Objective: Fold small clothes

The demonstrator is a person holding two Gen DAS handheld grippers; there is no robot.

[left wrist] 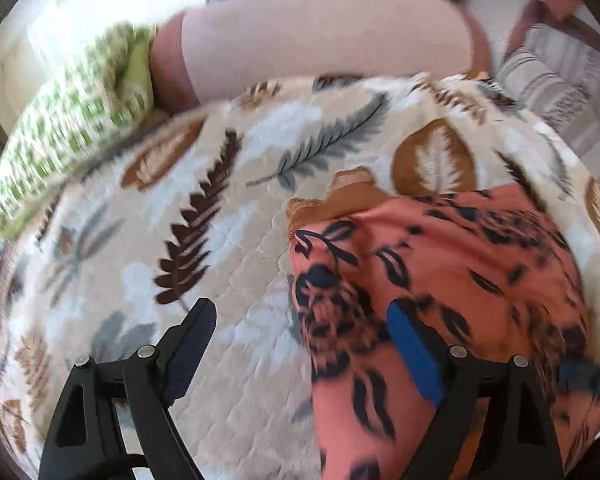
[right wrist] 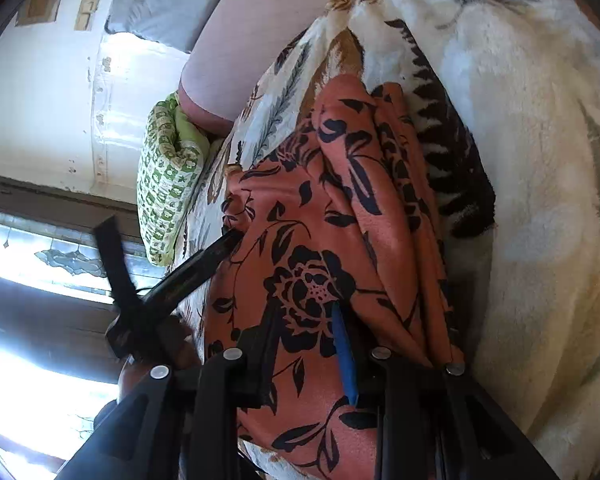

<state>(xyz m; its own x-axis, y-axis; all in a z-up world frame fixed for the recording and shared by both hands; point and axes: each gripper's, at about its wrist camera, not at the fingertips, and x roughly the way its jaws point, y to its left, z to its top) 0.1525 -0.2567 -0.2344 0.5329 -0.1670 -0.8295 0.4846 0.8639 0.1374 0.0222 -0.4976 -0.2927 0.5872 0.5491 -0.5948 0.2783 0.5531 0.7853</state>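
A salmon-pink garment with a dark floral print (left wrist: 440, 264) lies bunched on a leaf-patterned blanket (left wrist: 228, 200). My left gripper (left wrist: 300, 320) is open, its left finger over the blanket and its blue-padded right finger lying on the garment's left edge. In the right wrist view the same garment (right wrist: 320, 220) is gathered in folds and my right gripper (right wrist: 308, 320) is shut on a fold of it, the cloth pinched between the black finger and the blue pad. The left gripper's finger (right wrist: 220, 246) touches the garment's far edge.
A green-and-white patterned pillow (left wrist: 72, 136) lies at the blanket's far left, also in the right wrist view (right wrist: 168, 184). A pink mattress (left wrist: 320, 36) lies beyond the blanket. Striped fabric (left wrist: 556, 92) sits at the right. A white wall and a window (right wrist: 40, 248) are at the left.
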